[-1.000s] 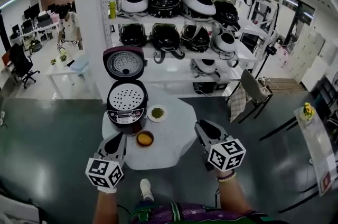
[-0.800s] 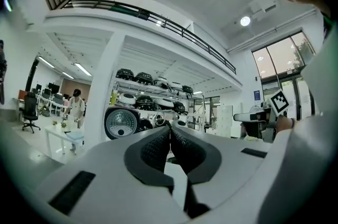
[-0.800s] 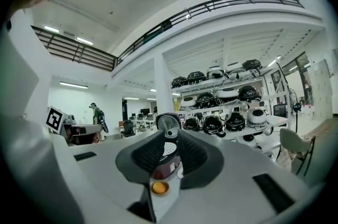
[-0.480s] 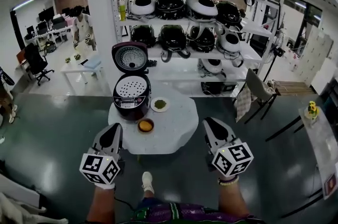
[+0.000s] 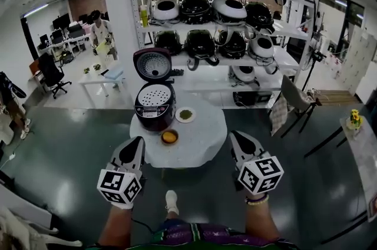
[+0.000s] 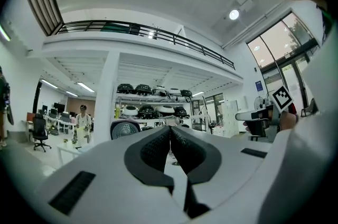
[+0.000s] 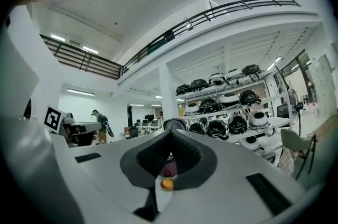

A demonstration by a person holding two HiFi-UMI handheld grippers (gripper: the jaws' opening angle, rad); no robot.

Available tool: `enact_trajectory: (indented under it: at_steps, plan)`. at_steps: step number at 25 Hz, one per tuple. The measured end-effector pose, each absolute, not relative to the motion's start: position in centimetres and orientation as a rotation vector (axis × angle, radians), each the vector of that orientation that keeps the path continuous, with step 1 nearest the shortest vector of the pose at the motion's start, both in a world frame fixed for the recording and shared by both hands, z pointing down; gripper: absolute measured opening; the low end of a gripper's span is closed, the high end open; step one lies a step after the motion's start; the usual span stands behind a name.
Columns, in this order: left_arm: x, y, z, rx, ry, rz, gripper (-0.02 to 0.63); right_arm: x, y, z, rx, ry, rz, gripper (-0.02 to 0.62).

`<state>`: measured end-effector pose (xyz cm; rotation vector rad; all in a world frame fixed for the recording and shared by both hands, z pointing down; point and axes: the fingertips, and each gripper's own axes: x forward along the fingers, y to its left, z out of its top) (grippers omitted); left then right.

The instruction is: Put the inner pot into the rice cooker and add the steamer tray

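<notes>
The dark red rice cooker [image 5: 154, 107] stands at the far left of the round white table [image 5: 200, 140] with its lid [image 5: 153, 64] up. A white perforated steamer tray [image 5: 155, 95] sits in its top; the inner pot is hidden beneath it. My left gripper [image 5: 137, 144] is shut and empty, held before the table's near left edge. My right gripper [image 5: 238, 140] is off the table's near right edge; its jaws have just been closing with nothing between them, and they are now shut. Shut pads show in the left gripper view [image 6: 170, 136] and the right gripper view [image 7: 170, 139].
A small plate of green food [image 5: 185, 115] and an orange bowl [image 5: 169, 137] lie on the table beside the cooker. A white shelf rack [image 5: 277, 60] of several rice cookers stands behind, with a chair [image 5: 293, 98] at right. A person [image 5: 100, 33] stands far back left.
Both grippers have drawn back from the table towards me and risen a little. The right jaws have closed on nothing. The table and cooker sit further right in the head view.
</notes>
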<state>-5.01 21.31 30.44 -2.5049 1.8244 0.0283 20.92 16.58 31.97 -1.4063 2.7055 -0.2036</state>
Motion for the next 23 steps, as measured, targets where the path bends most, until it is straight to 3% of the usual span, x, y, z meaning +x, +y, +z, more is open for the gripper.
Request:
enact_trajectory:
  at_steps: [23]
  plan:
    - [-3.4,23.1,32.1,-2.484,1.829,0.002,0.023,20.7,18.2,33.0,-1.358,2.764,-0.179,0.005]
